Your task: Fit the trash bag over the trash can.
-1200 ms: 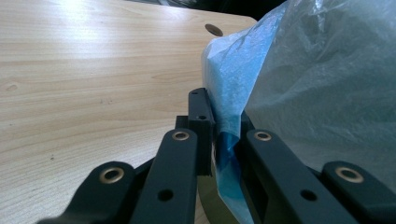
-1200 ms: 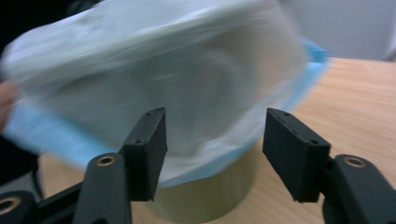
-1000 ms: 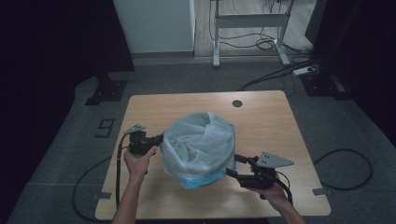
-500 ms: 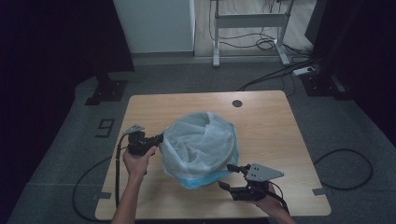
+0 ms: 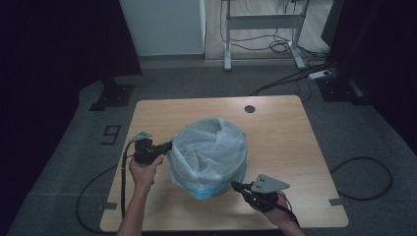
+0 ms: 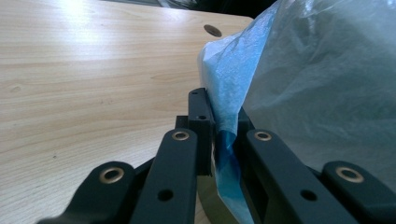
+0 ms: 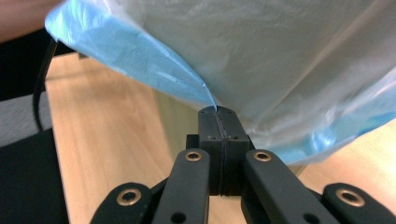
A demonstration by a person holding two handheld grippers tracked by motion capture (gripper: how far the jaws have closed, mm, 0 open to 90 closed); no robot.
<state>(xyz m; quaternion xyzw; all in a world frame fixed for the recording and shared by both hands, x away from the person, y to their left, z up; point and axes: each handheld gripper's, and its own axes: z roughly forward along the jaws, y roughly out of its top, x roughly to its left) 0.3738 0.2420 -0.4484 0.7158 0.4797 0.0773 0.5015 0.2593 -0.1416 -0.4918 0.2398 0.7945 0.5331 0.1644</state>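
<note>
Both grippers, left and right, pinch the bag's edge.

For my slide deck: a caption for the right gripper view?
Right gripper shut, pinching the blue bag's lower edge above the wooden table.

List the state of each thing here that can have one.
Blue bag: draped over a bin, mouth open, hem hanging down the sides.
Left gripper: jaws shut on the bag's hem.
Right gripper: jaws have just been closing, now shut on the hem's edge.
</note>
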